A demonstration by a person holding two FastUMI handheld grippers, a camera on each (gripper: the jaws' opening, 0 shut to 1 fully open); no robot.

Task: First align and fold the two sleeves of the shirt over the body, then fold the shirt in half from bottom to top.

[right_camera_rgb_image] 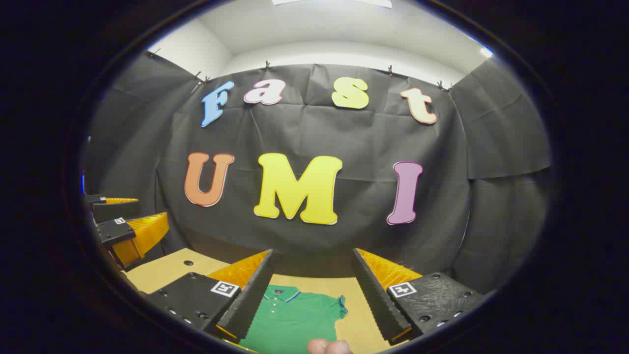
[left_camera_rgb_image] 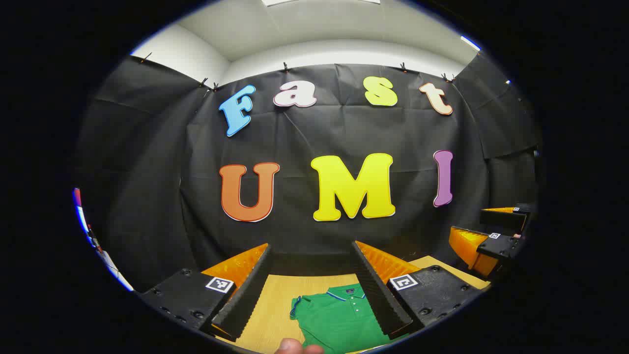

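Two grippers, left gripper (left_camera_rgb_image: 314,290) and right gripper (right_camera_rgb_image: 312,295), hang above the table (left_camera_rgb_image: 275,305), fingers spread wide, gripping nothing. The green shirt (left_camera_rgb_image: 339,319) lies flat, unfolded.

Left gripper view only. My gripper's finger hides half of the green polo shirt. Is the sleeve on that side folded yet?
Observer: No. In the right gripper view, the green polo shirt has that blue-trimmed short sleeve lying spread out on the light wooden table.
Operator: Right gripper on the cloth?
Observer: No. The right gripper is open. The shirt shows between its fingers and nothing is pinched.
Operator: Anything else near it?
Observer: A fingertip shows at the bottom edge of that view, in front of the shirt.
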